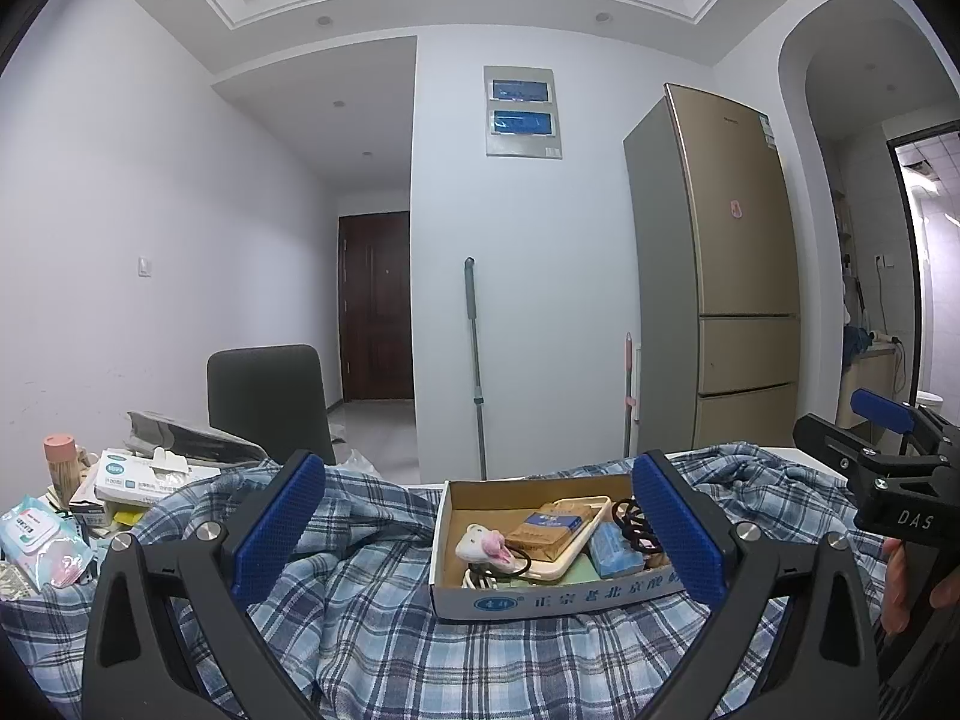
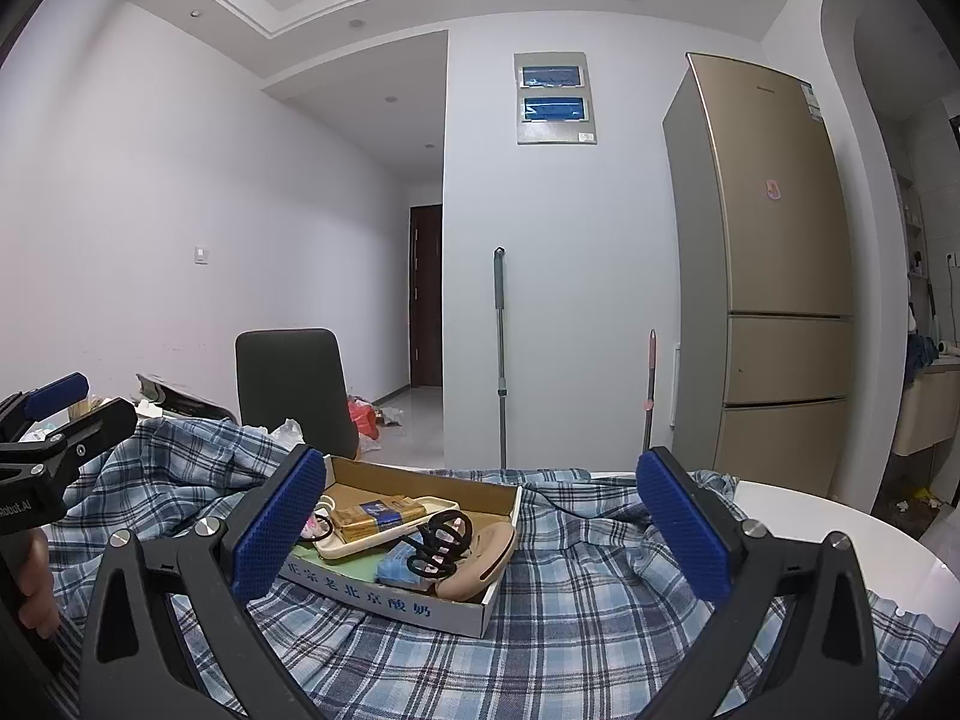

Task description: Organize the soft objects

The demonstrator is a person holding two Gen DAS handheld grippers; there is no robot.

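Status: task at an early stage, judged from the layout. The plaid cloth [image 1: 372,618] lies spread and rumpled over the tabletop [image 2: 840,534], unfolded, with wrinkles on all sides of the cardboard box [image 1: 540,600]. The cardboard box sits on top of the cloth, near its middle, and holds small items, including a black hair clip [image 2: 438,546] at its right end. This box probably must come off the cloth before folding can begin. The left hand-held gripper [image 1: 480,534] hovers before the box, fingers spread wide, holding nothing. The right hand-held gripper [image 2: 480,528] is to the right of the box, likewise spread and empty. No fold is visible yet.
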